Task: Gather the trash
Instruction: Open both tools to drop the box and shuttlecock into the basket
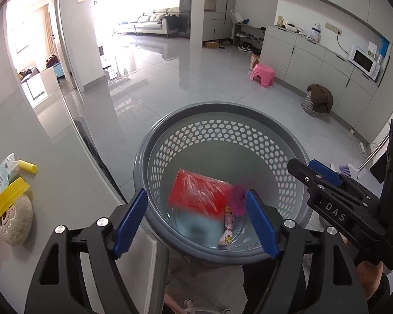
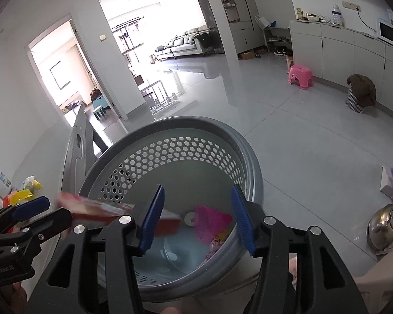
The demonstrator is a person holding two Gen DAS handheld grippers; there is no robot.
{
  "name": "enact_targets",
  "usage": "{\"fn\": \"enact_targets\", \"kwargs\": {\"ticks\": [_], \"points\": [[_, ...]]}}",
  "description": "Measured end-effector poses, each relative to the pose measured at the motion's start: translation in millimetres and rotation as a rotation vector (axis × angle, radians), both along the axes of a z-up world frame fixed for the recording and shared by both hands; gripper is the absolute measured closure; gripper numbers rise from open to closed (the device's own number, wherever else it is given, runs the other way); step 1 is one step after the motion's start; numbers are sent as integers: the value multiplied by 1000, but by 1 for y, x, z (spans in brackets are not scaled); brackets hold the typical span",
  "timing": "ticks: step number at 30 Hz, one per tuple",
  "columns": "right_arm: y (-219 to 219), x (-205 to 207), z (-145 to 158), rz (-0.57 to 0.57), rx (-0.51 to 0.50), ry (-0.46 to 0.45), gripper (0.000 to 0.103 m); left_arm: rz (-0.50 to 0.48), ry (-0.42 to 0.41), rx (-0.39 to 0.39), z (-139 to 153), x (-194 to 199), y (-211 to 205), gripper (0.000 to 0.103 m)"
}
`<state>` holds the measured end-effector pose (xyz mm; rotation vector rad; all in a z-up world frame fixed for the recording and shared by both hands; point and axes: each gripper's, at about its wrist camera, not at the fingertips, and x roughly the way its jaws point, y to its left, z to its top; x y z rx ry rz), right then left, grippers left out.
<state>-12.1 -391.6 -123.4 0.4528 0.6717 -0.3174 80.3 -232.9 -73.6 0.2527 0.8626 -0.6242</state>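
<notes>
left gripper (image 1: 196,219) and right gripper (image 2: 196,219) both hover spread, released, above the basket (image 1: 154,141); red packet (image 1: 200,196) blurred.

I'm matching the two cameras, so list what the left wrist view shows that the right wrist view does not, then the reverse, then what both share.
Only the left wrist view shows the round plush toy and the yellow clip lying on the table.

Only the right wrist view shows the steel kettle on the floor at right.

Both show the grey basket with the blurred red packet and pink wrapper in it, the pink stool, the microwave, and the left gripper and right gripper open over the basket.
</notes>
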Motion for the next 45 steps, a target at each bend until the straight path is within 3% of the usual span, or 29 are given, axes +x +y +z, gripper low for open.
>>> {"fn": "enact_targets", "kwargs": {"ticks": [24, 45], "points": [[8, -9, 11, 17, 1, -18, 44, 39, -6, -11, 9, -4, 18, 27], [48, -29, 46, 76, -25, -69, 29, 133, -75, -37, 40, -23, 82, 22]]}}
